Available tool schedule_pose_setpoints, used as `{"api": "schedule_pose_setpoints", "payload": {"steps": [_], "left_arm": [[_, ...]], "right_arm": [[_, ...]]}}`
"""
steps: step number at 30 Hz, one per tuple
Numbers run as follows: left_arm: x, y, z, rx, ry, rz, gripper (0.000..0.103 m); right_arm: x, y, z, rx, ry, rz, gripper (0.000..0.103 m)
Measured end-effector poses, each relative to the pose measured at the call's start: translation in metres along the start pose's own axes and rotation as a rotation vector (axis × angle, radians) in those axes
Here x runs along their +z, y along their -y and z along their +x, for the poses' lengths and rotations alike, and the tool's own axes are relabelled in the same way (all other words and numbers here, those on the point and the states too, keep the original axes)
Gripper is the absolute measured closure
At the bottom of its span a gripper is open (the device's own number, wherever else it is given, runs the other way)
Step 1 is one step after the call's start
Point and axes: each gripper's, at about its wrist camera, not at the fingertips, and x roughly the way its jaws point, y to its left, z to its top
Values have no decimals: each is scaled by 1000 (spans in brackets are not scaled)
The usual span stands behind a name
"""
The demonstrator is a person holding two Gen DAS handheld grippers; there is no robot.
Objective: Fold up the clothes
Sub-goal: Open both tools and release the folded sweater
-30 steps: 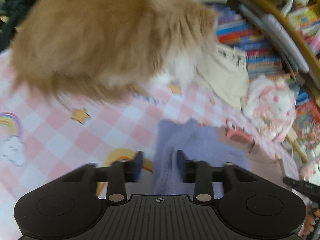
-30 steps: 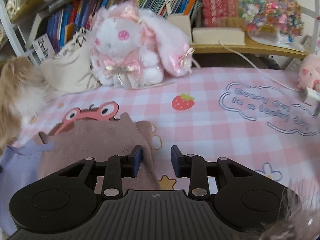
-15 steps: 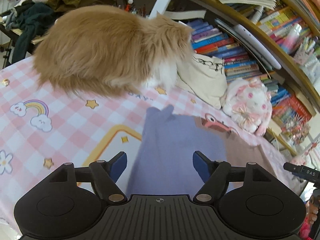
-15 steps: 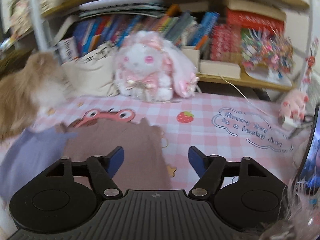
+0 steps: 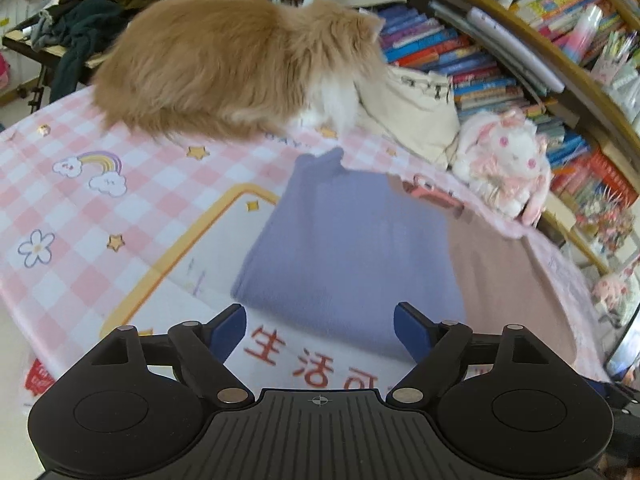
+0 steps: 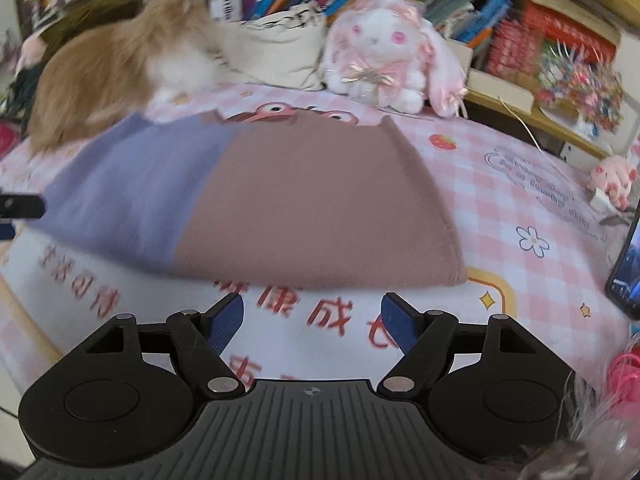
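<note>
A two-tone garment lies folded flat on the pink checked mat: a lilac half [image 5: 352, 240] [image 6: 132, 188] on the left and a dusty-pink half [image 5: 508, 276] [image 6: 312, 208] on the right. My left gripper [image 5: 320, 330] hovers just short of the lilac half's near edge, jaws still opening, nothing between them. Just short of the dusty-pink half's near hem, my right gripper [image 6: 312, 322] hangs with its jaws opening too and nothing between them. The left gripper's tip [image 6: 20, 206] shows at the right wrist view's left edge.
A fluffy ginger cat [image 5: 232, 64] [image 6: 108, 76] sits on the mat right behind the garment. A cream tote bag [image 5: 412, 116], a white and pink plush rabbit [image 5: 508, 160] [image 6: 384, 52] and bookshelves [image 5: 480, 60] line the back. A phone screen [image 6: 626, 268] stands at the right.
Both grippers have let go of the garment, opened wide and drawn back toward the near edge. The garment now lies flat on the mat. The cat has stayed put.
</note>
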Motion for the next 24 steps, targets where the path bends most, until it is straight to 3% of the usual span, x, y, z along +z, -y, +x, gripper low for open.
{"api": "schedule_pose_setpoints", "payload": {"steps": [3,9,24], "left_arm": [[-3,4,8,-2,-51,9,20],[-5,14,16,-19,-101,52,20],[-6,16,20,-44,-122,37,20]], "right_arm": [[-7,-12,-5,5,5,-51,21],[-15,-24,-8,9,-10,-106,20],[-19,-11,-8,-39,-39,-28,20]]}}
